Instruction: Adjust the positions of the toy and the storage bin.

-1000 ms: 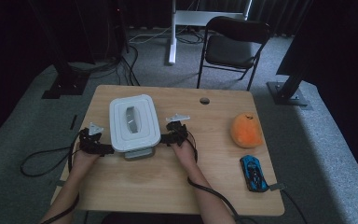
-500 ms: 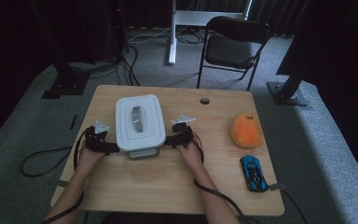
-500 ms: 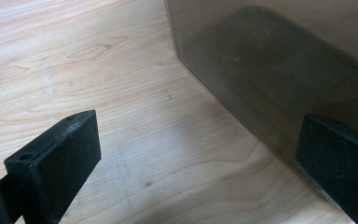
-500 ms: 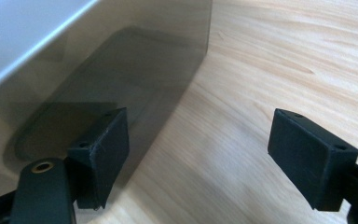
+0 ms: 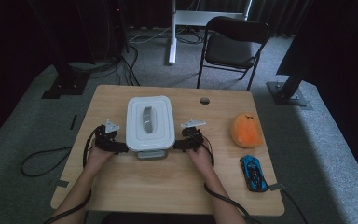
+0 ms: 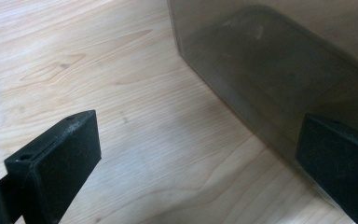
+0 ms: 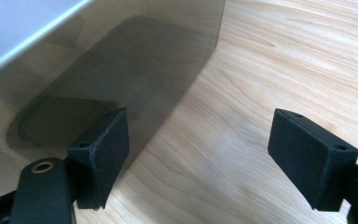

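Observation:
A clear plastic box with a white lid [image 5: 150,122] stands on the wooden table [image 5: 168,186], left of its middle. My left gripper [image 5: 116,147] is at the box's near left corner and my right gripper [image 5: 179,143] at its near right corner, both held in a person's hands. In the left gripper view the jaws of the left gripper [image 6: 198,126] stand wide open over bare wood, the right jaw against the box wall [image 6: 284,60]. The right gripper [image 7: 200,119] is also open, its left jaw against the wall [image 7: 98,60], with nothing between its jaws.
An orange round soft object [image 5: 246,129] lies at the right of the table and a blue toy car [image 5: 253,172] nearer the front right corner. A cable hole [image 5: 204,100] is near the far edge. A folding chair [image 5: 235,42] stands beyond the table.
The box has slid to the right across the table, and both grippers have moved right with it, staying at its two sides.

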